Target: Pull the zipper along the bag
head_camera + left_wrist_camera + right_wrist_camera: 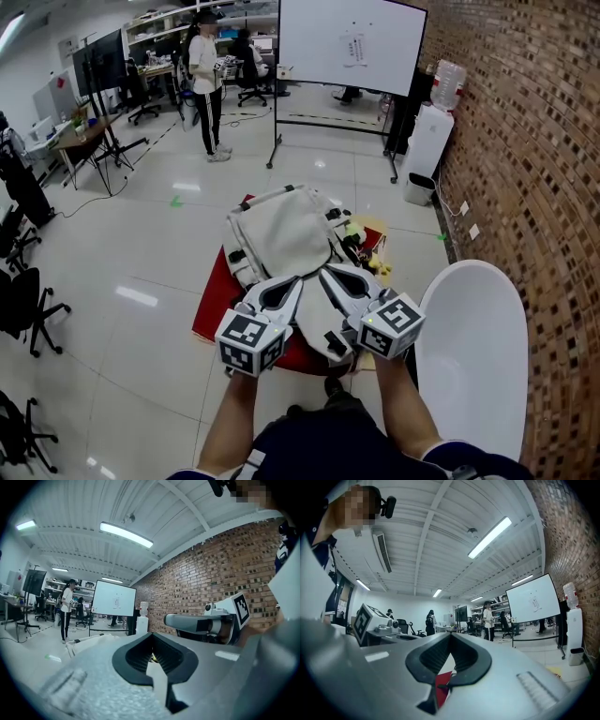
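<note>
Two claws, one bag, one red mat, one whiteboard, one water dispenser.

Left claw (297,280): clenched, tips together, nothing between them. Right claw (324,272): clenched too, empty. Each carries one marker cube with black-and-white square patterns, so two cubes; no letters on them. Both claws sit side by side, tips angled toward each other. In the head view they overlap the bag's near edge, but contact can't be told.

Bag (281,232): one off-white backpack lying flat on the red mat (214,300) on the floor, middle of the scene, just beyond the claws. Plain pale fabric, rumpled, with dark trim and strap pieces along its left and right edges. Zipper too small to pick out, and any print on the bag is too small to read.

Small yellow items (378,266) lie just right of the bag on the mat; kind unclear.

Whiteboard (351,43) stands far, with one sheet of marks too small to read. Water dispenser (427,142) stands far right by the brick wall (525,141). One person (205,84) stands far left.
</note>
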